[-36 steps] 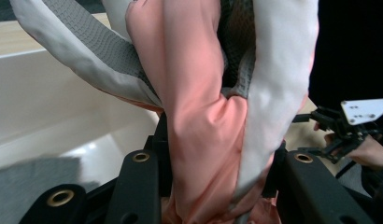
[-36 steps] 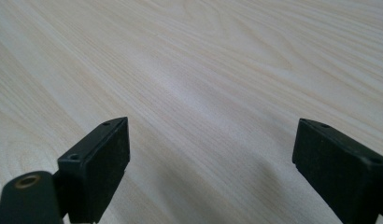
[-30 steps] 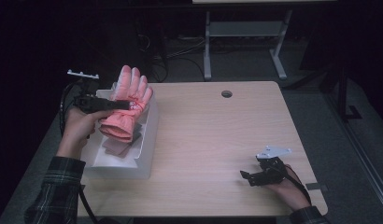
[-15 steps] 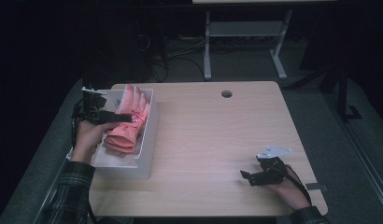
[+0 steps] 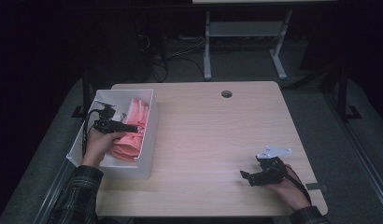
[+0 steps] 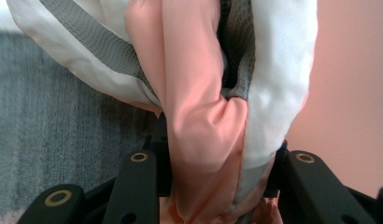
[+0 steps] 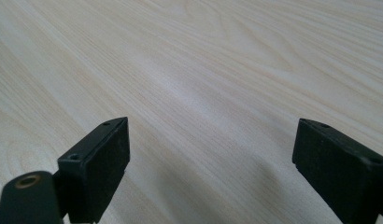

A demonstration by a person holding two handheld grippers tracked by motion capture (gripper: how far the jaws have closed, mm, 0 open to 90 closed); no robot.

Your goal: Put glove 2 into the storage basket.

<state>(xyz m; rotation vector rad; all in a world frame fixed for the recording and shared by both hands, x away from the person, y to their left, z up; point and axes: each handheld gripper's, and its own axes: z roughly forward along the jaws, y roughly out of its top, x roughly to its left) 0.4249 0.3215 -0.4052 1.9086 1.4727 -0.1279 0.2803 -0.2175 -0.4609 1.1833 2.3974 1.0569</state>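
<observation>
In the high view, the pink rubber glove (image 5: 131, 128) lies inside the white plastic bin (image 5: 150, 126), which stands at the left side of the wooden table (image 5: 217, 140). The long axis of the glove runs from the near end of the bin toward the far end, a little slanted to the right. Its fingers point to the far end, away from the person, and the cuff part lies at the near end, close to the left hand (image 5: 100, 144). The glove is folded and bunched, so it does not lie flat.

The left gripper (image 5: 126, 127) is low inside the bin, pointing to the right across it. Its jaws are closed on the glove: in the left gripper view, the pink material with a white and grey inner lining (image 6: 206, 116) is squeezed between the two black jaws, which stand only partly closed because of the thick fold between them.

The right gripper (image 5: 248, 177) rests near the right front part of the table, well apart from the bin. Its jaws stand wide apart, with nothing between them but bare wood (image 7: 208, 93).

No brand, label or readable writing can be made out on the glove, the bin or the grippers.
</observation>
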